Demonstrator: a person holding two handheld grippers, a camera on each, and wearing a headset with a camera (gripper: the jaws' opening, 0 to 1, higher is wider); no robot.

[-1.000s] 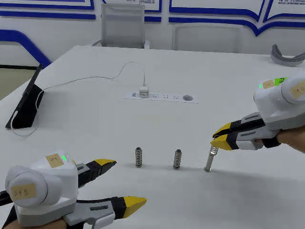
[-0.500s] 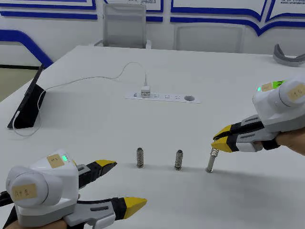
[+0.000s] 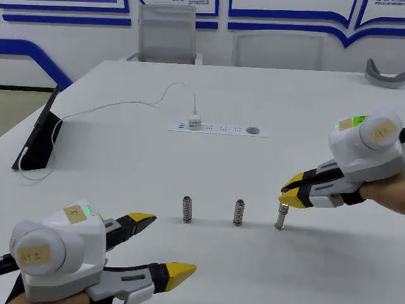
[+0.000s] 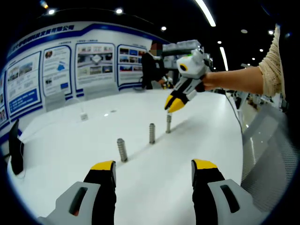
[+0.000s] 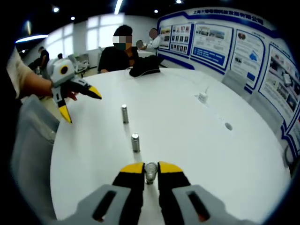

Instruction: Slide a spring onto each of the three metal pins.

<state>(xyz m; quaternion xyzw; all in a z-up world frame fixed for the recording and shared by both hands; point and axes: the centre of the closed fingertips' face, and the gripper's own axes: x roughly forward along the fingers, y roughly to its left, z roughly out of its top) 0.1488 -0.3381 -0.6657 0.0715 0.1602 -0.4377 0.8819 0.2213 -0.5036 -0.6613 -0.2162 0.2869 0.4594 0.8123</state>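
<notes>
Between R gripper (image 5: 151, 167) jaws: spring (image 5: 151, 173) on 3rd pin (image 3: 279, 221).

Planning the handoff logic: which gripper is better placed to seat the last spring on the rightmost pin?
Right. The right gripper has its jaws closed on the spring atop the rightmost pin. The left gripper hangs open, well short of the pins.

White table (image 3: 126, 145), grey chairs (image 3: 166, 31), blue-striped wall (image 3: 76, 38) with posters (image 4: 96, 61), ceiling lights (image 4: 205, 11).
</notes>
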